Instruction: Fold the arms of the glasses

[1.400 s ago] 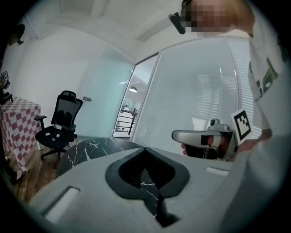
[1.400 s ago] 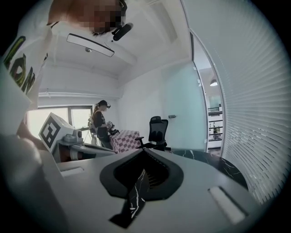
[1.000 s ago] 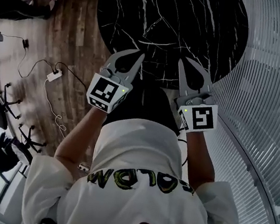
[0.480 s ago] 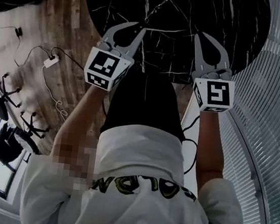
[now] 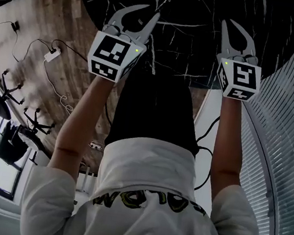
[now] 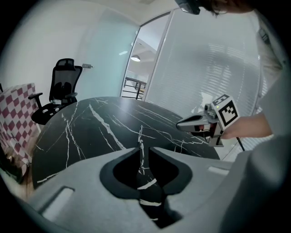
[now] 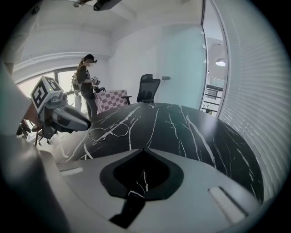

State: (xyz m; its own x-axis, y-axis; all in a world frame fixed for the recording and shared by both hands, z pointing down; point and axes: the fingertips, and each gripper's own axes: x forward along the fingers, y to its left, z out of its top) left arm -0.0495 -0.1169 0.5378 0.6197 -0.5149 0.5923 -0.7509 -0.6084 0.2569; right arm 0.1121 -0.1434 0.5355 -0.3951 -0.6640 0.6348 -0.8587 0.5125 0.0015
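A person in a white shirt (image 5: 142, 194) is standing at the near edge of a round black marble table (image 5: 200, 40), holding a gripper in each hand out over the tabletop. The left gripper (image 5: 153, 10) is pointing forward and down with its jaws standing slightly apart, a narrow slit showing between the tips and nothing lying between them. The right gripper (image 5: 229, 22) is reaching out on the right, well apart from the left one, with its jaws pressed together and holding nothing. The glasses (image 7: 107, 132), a thin wire frame, are lying flat on the left part of the table, near the left gripper's tips and well to the left of the right gripper; neither gripper is touching them. A black office chair (image 7: 148, 88) is standing at the far side of the table, and another person (image 7: 86, 86) is standing far off to the left beside a checked panel (image 7: 111, 98). White blinds (image 7: 245, 91) are running along the right side.
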